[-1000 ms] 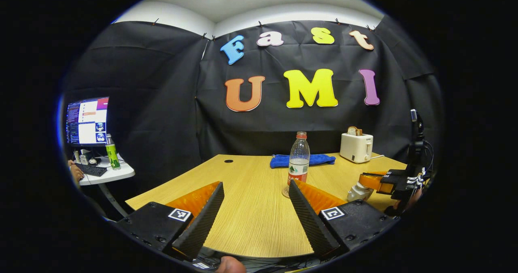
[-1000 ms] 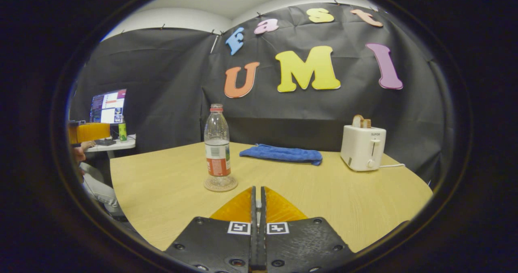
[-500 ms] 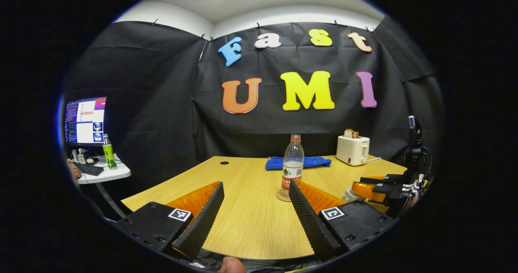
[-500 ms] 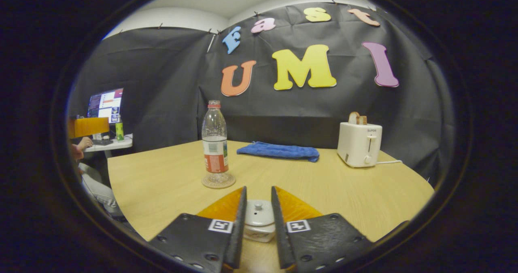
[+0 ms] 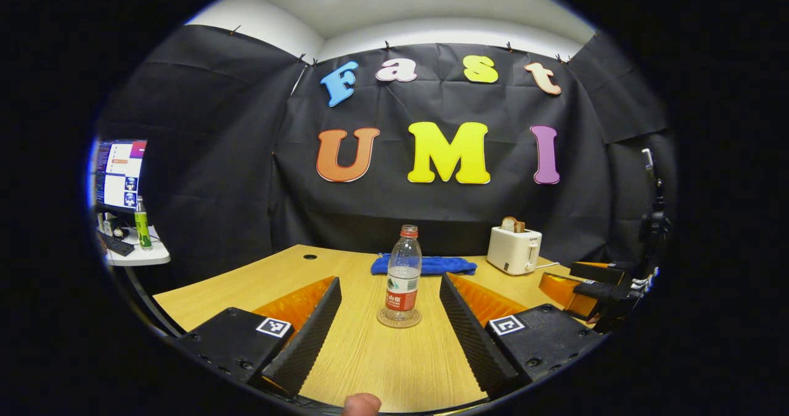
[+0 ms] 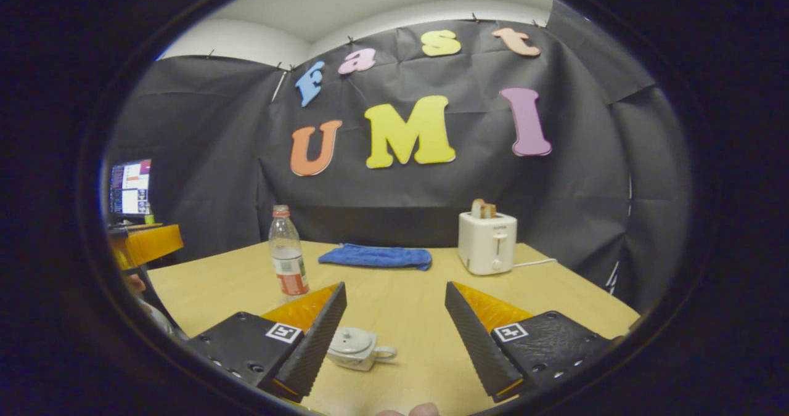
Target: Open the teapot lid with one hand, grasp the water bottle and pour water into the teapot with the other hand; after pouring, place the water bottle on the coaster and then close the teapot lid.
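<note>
I hold both grippers back from the work, above the near edge of the table [image 5: 345, 268]. My left gripper [image 5: 389, 317] has its jaws wide apart and holds nothing; the water bottle [image 5: 404, 272] stands upright between them in its view, farther off, on the round coaster [image 5: 399, 319]. I judge this is where the bottle should end, so the pouring step looks done. My right gripper [image 6: 394, 336] is also spread open and empty. The small white teapot [image 6: 356, 348] sits on the table just ahead of its left finger, with the lid [image 6: 350, 341] on it, as far as I can see. The handle points to the right in the right gripper view. So I think the task is at its end, or very near, and the hands are clear so nothing can be knocked.

The table is pale wood, smooth. Toward the back lie a blue cloth [image 6: 376, 256] and a white toaster [image 6: 487, 242] with bread in it, well apart from the teapot. At the far left is a side desk with a monitor [image 5: 118, 174] and a green bottle [image 5: 142, 225]. Black cloth covers the walls.
</note>
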The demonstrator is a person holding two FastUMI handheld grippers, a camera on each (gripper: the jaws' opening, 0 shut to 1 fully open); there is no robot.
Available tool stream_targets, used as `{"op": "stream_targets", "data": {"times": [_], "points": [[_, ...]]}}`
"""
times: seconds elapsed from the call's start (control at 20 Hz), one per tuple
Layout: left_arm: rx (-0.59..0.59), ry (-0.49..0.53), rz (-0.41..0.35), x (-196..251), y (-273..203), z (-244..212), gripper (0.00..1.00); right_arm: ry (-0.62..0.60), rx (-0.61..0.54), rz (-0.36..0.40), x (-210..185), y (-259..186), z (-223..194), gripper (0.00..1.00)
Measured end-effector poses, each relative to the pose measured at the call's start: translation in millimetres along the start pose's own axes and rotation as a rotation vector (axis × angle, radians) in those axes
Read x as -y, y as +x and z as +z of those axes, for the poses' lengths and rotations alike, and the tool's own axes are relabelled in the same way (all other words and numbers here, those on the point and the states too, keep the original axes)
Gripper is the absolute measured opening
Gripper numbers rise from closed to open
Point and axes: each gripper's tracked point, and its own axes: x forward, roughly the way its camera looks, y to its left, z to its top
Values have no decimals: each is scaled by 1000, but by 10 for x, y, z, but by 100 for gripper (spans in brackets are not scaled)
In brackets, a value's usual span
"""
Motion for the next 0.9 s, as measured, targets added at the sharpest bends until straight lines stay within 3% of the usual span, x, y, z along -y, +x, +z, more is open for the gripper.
{"op": "stream_targets", "data": {"times": [0.15, 0.25, 0.9], "points": [[25, 21, -9, 88, 6, 71, 100, -26, 48, -92, 199, -276, 216, 94], [49, 32, -17, 121, -36, 133, 100, -35, 78, -120, 213, -445, 332, 96], [111, 103, -24, 108, -274, 333, 100, -110, 67, -166, -138, -933, 232, 95]]}}
